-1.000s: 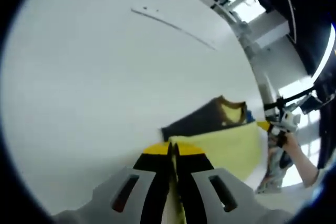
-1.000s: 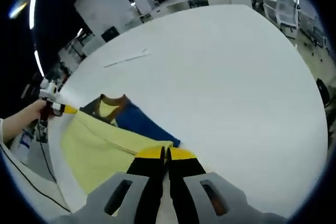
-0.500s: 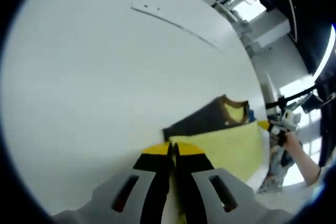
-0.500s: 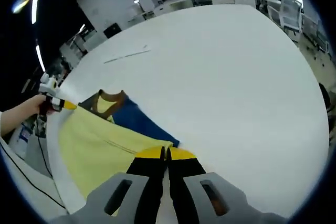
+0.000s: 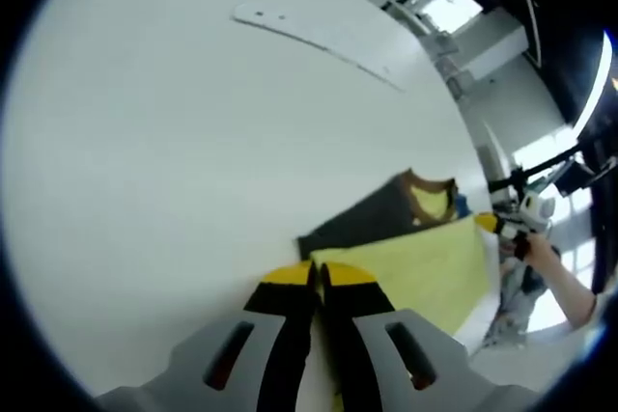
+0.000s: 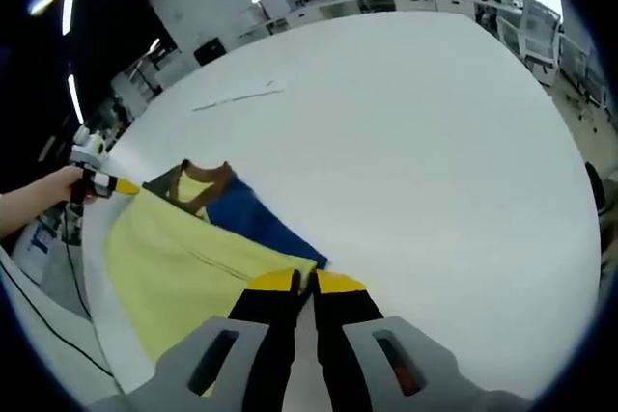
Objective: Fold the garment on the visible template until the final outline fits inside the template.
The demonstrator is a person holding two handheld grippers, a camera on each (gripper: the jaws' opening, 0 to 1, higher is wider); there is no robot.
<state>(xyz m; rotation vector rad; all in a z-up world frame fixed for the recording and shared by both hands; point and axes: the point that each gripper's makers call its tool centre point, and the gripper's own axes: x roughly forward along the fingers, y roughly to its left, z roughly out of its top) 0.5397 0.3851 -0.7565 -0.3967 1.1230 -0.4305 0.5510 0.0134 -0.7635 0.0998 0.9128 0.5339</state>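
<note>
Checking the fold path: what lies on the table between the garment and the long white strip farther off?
Nothing: in the left gripper view, bare white table runs from the garment to the strip.

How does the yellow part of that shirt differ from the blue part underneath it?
The yellow part is lifted and stretched between the left gripper and the right gripper; the blue part lies on the white table. The yellow part shows far more area than the blue part. Both belong to one garment.
</note>
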